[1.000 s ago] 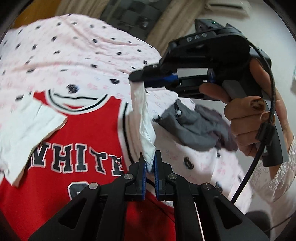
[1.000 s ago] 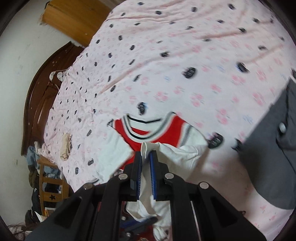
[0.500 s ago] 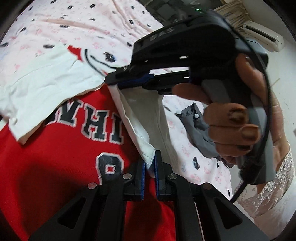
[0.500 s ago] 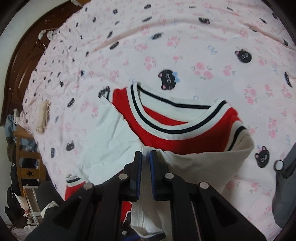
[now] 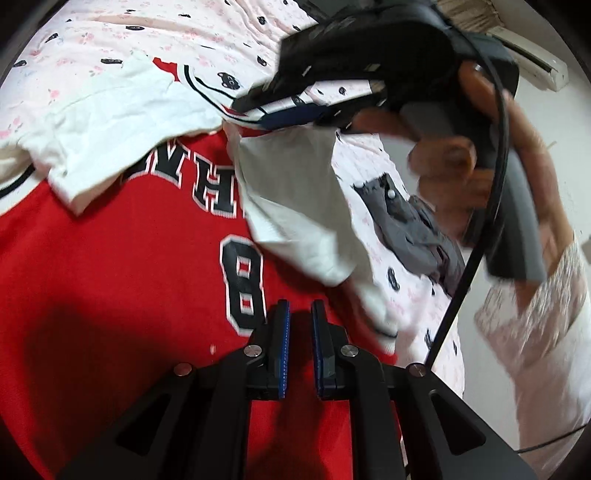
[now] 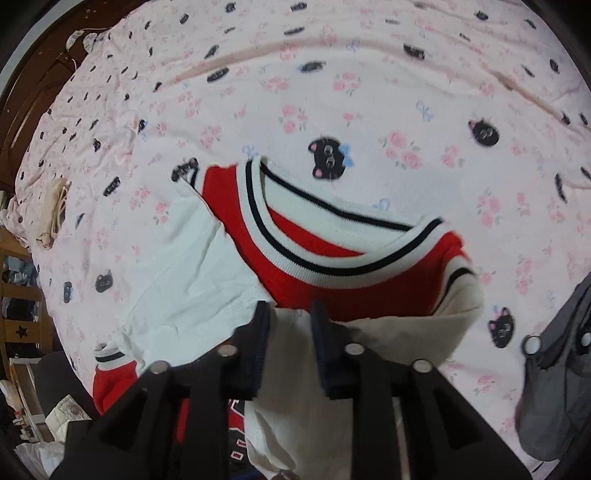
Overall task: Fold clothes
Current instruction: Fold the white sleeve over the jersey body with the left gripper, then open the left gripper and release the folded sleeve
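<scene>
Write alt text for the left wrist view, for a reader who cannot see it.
A red jersey with a white-outlined number 8 lies on a pink cat-print bedsheet, its white sleeves folded in over the chest. The left tool hovers open above it. The right tool, hand-held, is at the collar, with a grey garment beyond.
</scene>
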Demonstrator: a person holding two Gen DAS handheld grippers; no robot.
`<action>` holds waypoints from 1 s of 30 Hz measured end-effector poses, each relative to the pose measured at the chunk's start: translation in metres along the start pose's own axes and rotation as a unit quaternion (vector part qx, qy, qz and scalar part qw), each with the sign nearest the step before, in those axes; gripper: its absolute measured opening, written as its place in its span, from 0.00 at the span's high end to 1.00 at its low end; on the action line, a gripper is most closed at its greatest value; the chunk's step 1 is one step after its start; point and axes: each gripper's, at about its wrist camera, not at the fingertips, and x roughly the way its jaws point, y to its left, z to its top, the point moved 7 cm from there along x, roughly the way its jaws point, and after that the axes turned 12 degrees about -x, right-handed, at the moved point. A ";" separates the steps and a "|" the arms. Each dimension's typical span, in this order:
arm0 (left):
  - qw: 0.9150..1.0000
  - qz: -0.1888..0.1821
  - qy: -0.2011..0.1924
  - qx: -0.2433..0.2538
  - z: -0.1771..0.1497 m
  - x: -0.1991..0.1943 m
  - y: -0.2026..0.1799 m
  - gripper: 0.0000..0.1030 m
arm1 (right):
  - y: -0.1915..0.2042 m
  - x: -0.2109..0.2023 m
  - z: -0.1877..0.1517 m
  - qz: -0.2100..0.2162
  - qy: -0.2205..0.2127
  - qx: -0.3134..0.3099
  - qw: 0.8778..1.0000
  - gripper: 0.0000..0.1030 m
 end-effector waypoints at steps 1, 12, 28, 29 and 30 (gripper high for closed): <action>1.000 0.000 0.002 0.001 -0.002 -0.002 0.000 0.91 | -0.002 -0.007 0.002 0.001 -0.006 0.002 1.000 0.66; 0.997 -0.035 -0.048 0.039 0.037 -0.015 -0.030 0.83 | -0.042 -0.068 0.009 0.049 -0.065 0.050 0.995 0.64; 0.996 0.057 0.004 0.071 0.045 0.051 -0.006 0.78 | -0.099 0.001 -0.011 0.026 0.013 0.102 0.994 0.64; 0.996 0.059 0.005 0.072 0.044 0.051 -0.005 0.78 | -0.100 0.003 -0.010 0.024 0.014 0.102 0.994 0.64; 0.996 0.059 0.004 0.071 0.043 0.050 -0.004 0.78 | -0.101 0.005 -0.009 0.020 0.014 0.099 0.995 0.65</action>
